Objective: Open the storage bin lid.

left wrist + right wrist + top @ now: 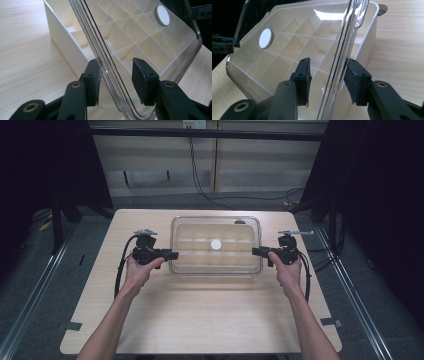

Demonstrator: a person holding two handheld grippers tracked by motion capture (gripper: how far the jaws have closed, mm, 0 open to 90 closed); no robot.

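Wooden table (200, 320); clear lid (216, 245) over white compartments

Both forearms come up from the near edge of the table (200, 320), bare and spread apart, each hand wrapped round the grip of its tongs. The left hand (139, 270) holds the left tongs (172, 254) at the left end of the box (216, 268), tips pointing inward to the right. The right hand (286, 269) holds the right tongs (256, 251) at the box's right end, tips pointing left (the two sets face each other across it). On both, the jaws stand apart, one pad to each side of the lid (175, 35) edge; cables loop back from each along the wrists.
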